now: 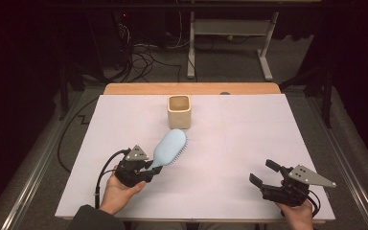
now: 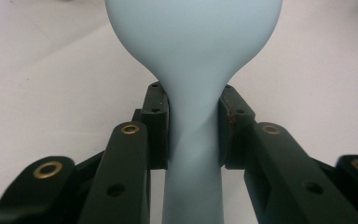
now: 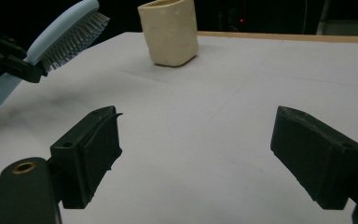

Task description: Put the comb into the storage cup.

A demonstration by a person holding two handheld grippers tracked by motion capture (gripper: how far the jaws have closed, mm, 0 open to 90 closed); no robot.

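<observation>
A light blue hairbrush [image 1: 170, 147] is held above the white table, head pointing toward the far middle, bristles facing down and right. My left gripper [image 1: 149, 168] is shut on its handle; in the left gripper view both pads press the narrow neck of the hairbrush [image 2: 193, 126]. In the right gripper view the hairbrush [image 3: 65, 29] hangs in the air at the upper left. A cream cup [image 1: 179, 111] stands upright beyond the brush head, and the cup [image 3: 169, 31] also appears at top centre there. My right gripper [image 1: 264, 173] sits at the near right, jaws wide open and empty.
The white sheet [image 1: 249, 129] covers most of the table, with a wooden edge [image 1: 191, 88] at the far side. A small dark spot [image 1: 225, 93] lies near that far edge. Cables and a desk frame [image 1: 230, 33] stand on the floor beyond.
</observation>
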